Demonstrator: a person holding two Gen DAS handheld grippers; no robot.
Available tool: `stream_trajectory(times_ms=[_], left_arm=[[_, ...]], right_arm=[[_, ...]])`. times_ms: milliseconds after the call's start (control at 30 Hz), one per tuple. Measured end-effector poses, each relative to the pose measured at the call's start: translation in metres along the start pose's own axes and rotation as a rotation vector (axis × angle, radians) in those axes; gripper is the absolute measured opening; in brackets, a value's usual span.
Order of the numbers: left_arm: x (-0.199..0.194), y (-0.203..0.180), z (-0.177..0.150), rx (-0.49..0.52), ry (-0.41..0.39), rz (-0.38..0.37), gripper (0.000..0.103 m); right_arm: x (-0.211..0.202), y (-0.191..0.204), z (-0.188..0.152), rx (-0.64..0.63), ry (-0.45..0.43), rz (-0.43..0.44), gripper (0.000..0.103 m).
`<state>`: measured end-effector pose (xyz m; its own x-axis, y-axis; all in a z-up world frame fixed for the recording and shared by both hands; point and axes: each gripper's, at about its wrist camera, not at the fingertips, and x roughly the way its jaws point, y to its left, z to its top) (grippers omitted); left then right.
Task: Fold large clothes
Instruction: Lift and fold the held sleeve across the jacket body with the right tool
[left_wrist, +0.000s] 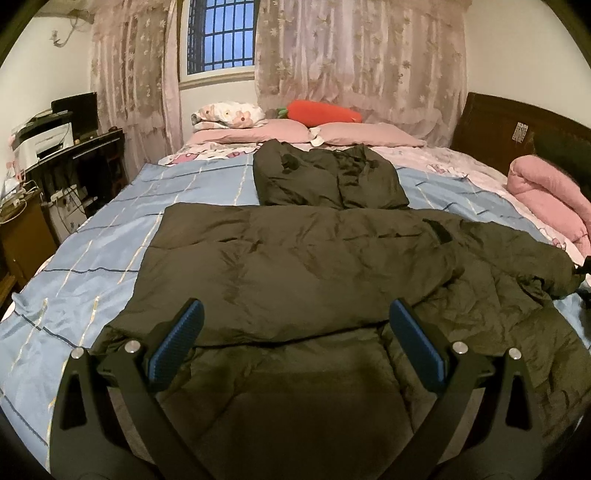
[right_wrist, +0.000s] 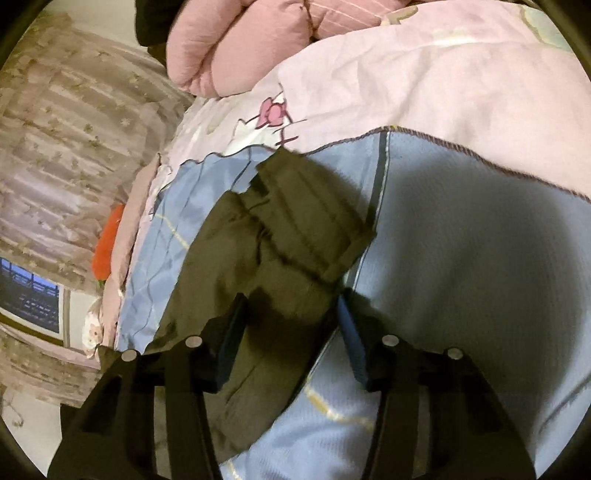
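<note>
Lying btwn R claw (right_wrist: 291, 317): sleeve (right_wrist: 280, 258)

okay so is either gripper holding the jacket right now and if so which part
The left gripper is open above the dark green jacket, holding nothing. The right gripper straddles the sleeve near its cuff, jaws apart, not clamped.

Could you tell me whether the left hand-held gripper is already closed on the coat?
No, the left hand-held gripper is open, its blue pads spread wide above the dark coat with nothing clamped between them.
</note>
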<state>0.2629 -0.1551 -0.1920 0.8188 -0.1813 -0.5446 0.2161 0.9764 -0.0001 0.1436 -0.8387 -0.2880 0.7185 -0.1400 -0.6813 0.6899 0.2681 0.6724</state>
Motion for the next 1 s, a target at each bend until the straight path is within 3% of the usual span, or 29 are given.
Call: stream_trajectory(times_ms=[67,300,533,700,833,1000], left_arm=[[0.002,-0.002,-0.001,0.005,0.004,0.001,0.101],[0.002,-0.002,0.000,0.005,-0.005,0.006,0.101],[-0.002,0.002,0.003,0.002,-0.024,0.011,0.101],[-0.011,0.015,0.005,-0.016,-0.045,0.021,0.101],[-0.020,0.030,0.008,-0.043,-0.062,0.034,0.101],[-0.032,0.052,0.010,-0.065,-0.085,0.060,0.101]], right_arm=[[0.004,-0.003,0.002,0.015,0.010,0.015,0.045],[-0.002,0.006,-0.001,-0.028,-0.048,0.028,0.015],[-0.035,0.051,-0.012,-0.229,-0.169,-0.027,0.011],[-0.069,0.108,-0.029,-0.428,-0.267,-0.078,0.011],[-0.095,0.160,-0.052,-0.568,-0.324,-0.088,0.011],[-0.120,0.235,-0.106,-0.777,-0.378,-0.085,0.011]])
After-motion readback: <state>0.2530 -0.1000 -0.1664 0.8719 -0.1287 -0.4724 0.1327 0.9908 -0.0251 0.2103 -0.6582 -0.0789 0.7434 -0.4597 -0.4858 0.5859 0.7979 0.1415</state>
